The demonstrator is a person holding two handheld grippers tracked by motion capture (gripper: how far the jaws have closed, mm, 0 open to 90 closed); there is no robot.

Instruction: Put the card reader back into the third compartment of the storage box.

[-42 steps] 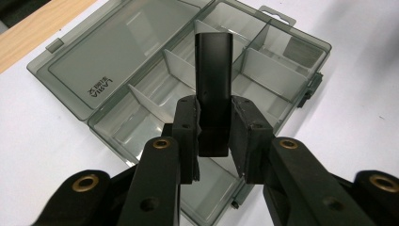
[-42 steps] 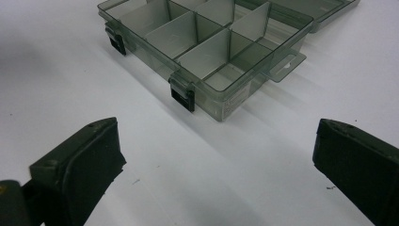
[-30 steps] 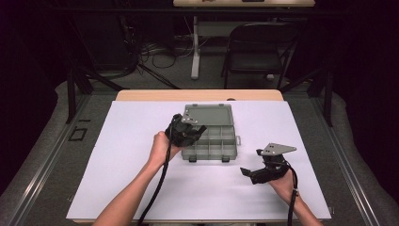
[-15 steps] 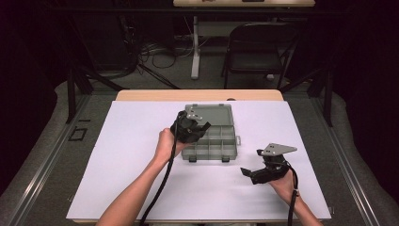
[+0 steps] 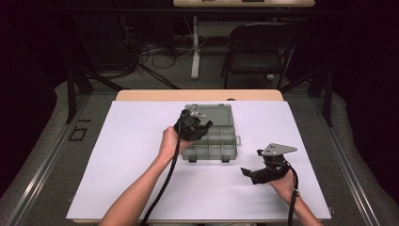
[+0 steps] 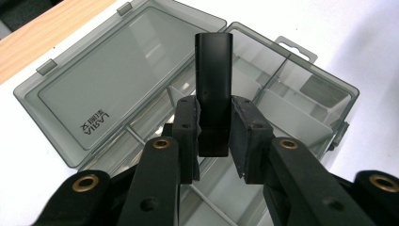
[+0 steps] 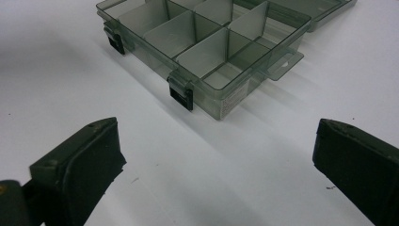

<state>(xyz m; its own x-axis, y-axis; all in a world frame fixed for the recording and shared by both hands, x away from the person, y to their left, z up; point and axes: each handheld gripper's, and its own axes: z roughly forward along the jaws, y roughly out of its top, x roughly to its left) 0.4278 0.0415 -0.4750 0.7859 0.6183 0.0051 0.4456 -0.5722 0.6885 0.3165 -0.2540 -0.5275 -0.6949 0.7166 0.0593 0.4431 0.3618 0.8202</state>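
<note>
A smoky clear organizer box (image 5: 210, 157) lies open at the table's middle, its lid (image 5: 217, 114) folded flat behind it. My left gripper (image 5: 193, 126) hovers over the box's left part. In the left gripper view my left gripper (image 6: 214, 128) is shut on a black oblong piece (image 6: 214, 66), which stands up between the pads (image 6: 187, 123) above the divided compartments (image 6: 282, 101). My right gripper (image 5: 250, 174) rests low at the box's front right, a short way off. Its jaws stand wide apart in the right gripper view (image 7: 216, 155), with bare white table between them and the box's front corner (image 7: 221, 103) ahead.
A white sheet (image 5: 131, 155) covers the tabletop, with a wooden strip (image 5: 155, 95) along the far edge. Two dark latches (image 7: 181, 96) hang on the box's front wall and a hang tab (image 5: 237, 140) sticks out at its right. A black folding chair (image 5: 259, 47) stands beyond the table.
My left gripper has shifted slightly up and to the right over the box, still holding the black piece. The right gripper has stayed put.
</note>
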